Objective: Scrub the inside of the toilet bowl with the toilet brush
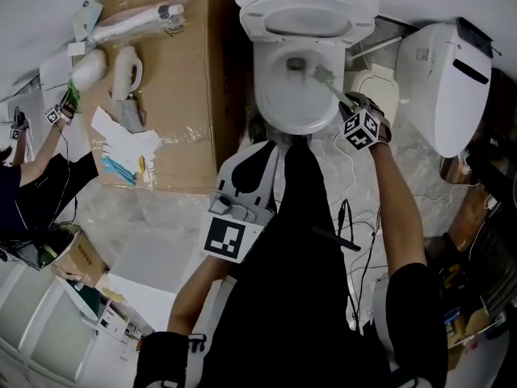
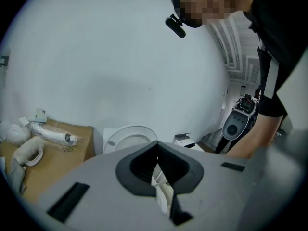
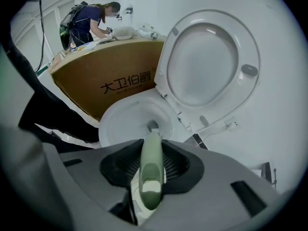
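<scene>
Scrubbing under way, by the look of it: pale green plastic toilet brush clamped tight in the right gripper's fingers. Slim, rounded handle angled down into the glossy white toilet bowl, head low by the drain. Likely much of the bowl's curved wall left to cover. Left gripper held back from the bowl, fingers together on nothing. Brown cardboard box beside the bowl.
</scene>
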Demonstrator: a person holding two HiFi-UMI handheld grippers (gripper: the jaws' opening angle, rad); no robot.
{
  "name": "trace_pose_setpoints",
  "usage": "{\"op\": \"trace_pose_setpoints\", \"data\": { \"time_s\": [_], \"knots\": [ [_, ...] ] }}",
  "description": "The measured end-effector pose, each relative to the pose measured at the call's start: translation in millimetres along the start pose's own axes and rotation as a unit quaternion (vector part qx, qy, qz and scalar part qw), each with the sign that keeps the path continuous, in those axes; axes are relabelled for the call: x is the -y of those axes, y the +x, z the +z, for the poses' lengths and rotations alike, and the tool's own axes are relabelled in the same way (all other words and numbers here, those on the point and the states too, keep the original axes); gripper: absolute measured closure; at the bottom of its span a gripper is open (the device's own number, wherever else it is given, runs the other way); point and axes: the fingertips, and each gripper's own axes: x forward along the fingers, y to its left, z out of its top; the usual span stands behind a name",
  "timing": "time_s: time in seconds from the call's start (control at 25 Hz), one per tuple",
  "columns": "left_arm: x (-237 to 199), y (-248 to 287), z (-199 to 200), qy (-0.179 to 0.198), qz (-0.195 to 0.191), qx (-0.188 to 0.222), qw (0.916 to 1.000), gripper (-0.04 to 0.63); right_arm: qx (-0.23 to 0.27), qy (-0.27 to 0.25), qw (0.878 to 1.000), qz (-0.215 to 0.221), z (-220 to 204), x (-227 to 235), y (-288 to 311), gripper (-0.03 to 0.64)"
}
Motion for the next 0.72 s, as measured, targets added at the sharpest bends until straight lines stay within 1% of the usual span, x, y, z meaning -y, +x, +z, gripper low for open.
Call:
{"op": "trace_pose_setpoints", "data": {
  "time_s": [0.24, 0.4, 0.56, 0.72],
  "knots": [
    [-7.2, -14.3, -2.7, 0.005, -0.021, -0.002, 0.9998, 0.586, -0.021, 0.033, 0.999, 0.006, -17.7, -44.7, -9.4, 0.491],
    [-11.7, -24.0, -5.7, 0.007, -0.033, -0.003, 0.9994, 0.586, -0.030, 0.043, 0.998, 0.020, -22.7, -82.7, -15.3, 0.491],
    [-16.8, -33.1, -6.8, 0.006, -0.044, -0.001, 0.9990, 0.586, -0.033, 0.057, 0.997, 0.040, -14.8, -118.7, -18.0, 0.491],
    [-23.9, -42.6, -5.9, 0.006, -0.053, 0.001, 0.9986, 0.586, -0.033, 0.065, 0.996, 0.053, 3.0, -145.1, -17.7, 0.491]
  ]
}}
